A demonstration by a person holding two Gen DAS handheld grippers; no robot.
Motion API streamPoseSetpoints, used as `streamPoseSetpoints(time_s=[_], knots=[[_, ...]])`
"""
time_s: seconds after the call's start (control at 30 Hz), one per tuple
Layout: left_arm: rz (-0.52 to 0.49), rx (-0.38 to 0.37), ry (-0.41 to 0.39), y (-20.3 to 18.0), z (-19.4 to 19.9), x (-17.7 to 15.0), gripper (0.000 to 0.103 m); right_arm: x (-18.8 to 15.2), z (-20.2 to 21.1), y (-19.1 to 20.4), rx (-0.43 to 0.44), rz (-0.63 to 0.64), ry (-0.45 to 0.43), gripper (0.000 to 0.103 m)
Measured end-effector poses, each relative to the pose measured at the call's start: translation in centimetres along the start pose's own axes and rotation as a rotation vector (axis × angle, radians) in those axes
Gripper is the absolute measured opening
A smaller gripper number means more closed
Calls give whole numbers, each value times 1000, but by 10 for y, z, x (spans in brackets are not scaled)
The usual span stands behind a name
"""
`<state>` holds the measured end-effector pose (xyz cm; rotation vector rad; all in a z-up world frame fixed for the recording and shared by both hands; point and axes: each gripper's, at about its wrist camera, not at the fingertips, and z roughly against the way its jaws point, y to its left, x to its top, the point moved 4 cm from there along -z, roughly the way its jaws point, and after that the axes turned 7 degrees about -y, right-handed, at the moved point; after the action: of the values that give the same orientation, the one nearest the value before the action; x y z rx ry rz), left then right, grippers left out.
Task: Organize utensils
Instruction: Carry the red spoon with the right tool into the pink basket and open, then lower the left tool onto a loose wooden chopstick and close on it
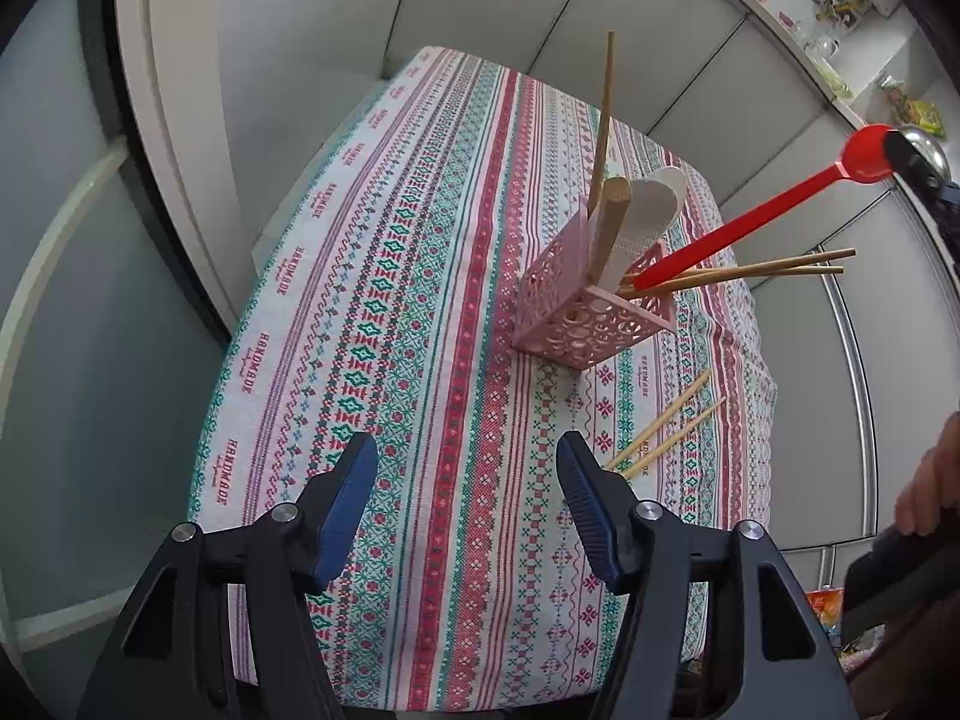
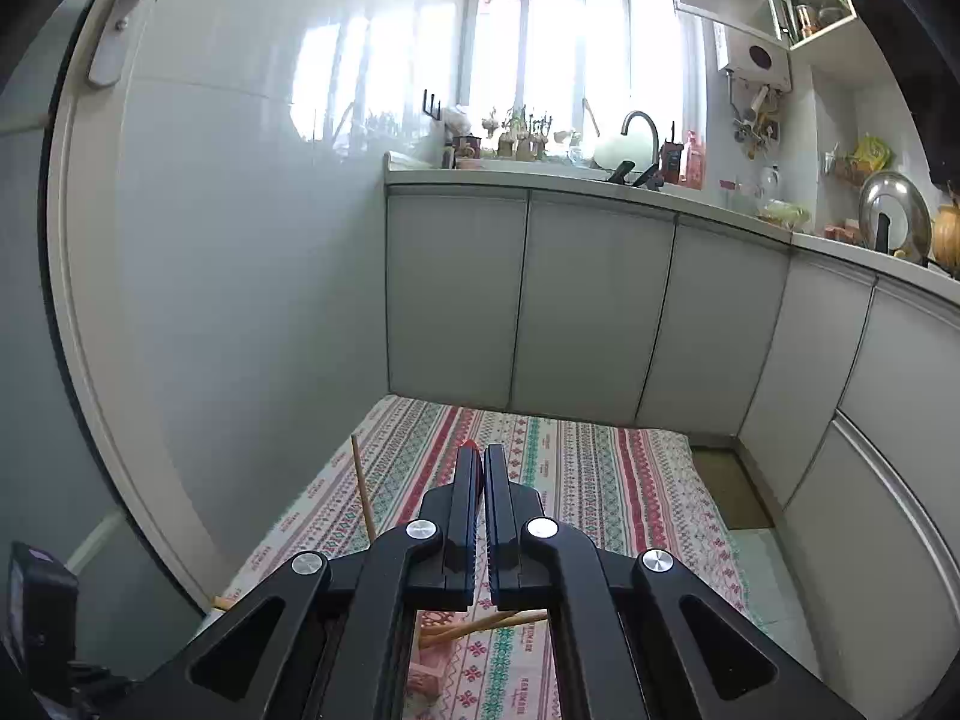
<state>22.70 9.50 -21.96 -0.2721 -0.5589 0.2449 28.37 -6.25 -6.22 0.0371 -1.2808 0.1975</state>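
A pink lattice utensil holder (image 1: 591, 324) stands on the patterned tablecloth (image 1: 420, 300). It holds a white spatula (image 1: 651, 210), a wooden handle (image 1: 612, 222), one upright chopstick (image 1: 603, 120) and several slanted chopsticks (image 1: 768, 267). A red spoon (image 1: 738, 222) slants with its handle end in the holder. My right gripper (image 2: 480, 450) is shut on the spoon's bowl, and a red sliver (image 2: 473, 443) shows between its fingers. Two loose chopsticks (image 1: 666, 426) lie on the cloth just right of my left gripper (image 1: 468, 468), which hangs open above the cloth with nothing between its fingers.
Grey cabinet doors (image 2: 588, 300) run behind and to the right of the table. A cluttered counter with a sink tap (image 2: 639, 132) sits above them. A person's hand (image 1: 930, 480) shows at the right edge. A mat (image 2: 729, 492) lies on the floor beyond the table.
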Motion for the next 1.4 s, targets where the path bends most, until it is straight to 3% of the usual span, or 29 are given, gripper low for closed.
streamPoseSetpoints(time_s=[0.23, 0.37, 0.47, 0.57, 0.63, 0.77, 0.83, 0.93, 1.13, 1.27, 1.4], knots=[[-29, 21, -8, 1, 1, 1, 65, -21, -26, 14, 1, 24, 50, 2], [-40, 38, -12, 0, 0, 1, 65, -36, -36, 13, 73, -34, 126, 3], [-61, 53, -29, -2, 1, 2, 75, -36, -34, 10, 96, -64, 154, 7], [-80, 54, -40, -5, 2, 2, 77, -30, -22, 6, 123, -86, 151, 24], [-93, 60, -38, -6, 1, 0, 78, -26, -11, 1, 131, -99, 148, 40], [-122, 70, -34, -12, 0, -3, 78, -26, 15, -17, 125, -106, 155, 47], [-138, 74, -35, -16, 0, -6, 78, -29, 26, -27, 107, -103, 173, 60], [-167, 80, -43, -23, 0, -11, 79, -40, 37, -45, 97, -116, 225, 69], [-245, 96, -48, -45, -4, -23, 79, -69, 47, -79, 70, -164, 340, 83], [-289, 104, -40, -58, -10, -30, 79, -91, 50, -100, 52, -191, 410, 88], [-337, 119, -20, -73, -19, -38, 80, -125, 46, -123, 38, -228, 534, 89]])
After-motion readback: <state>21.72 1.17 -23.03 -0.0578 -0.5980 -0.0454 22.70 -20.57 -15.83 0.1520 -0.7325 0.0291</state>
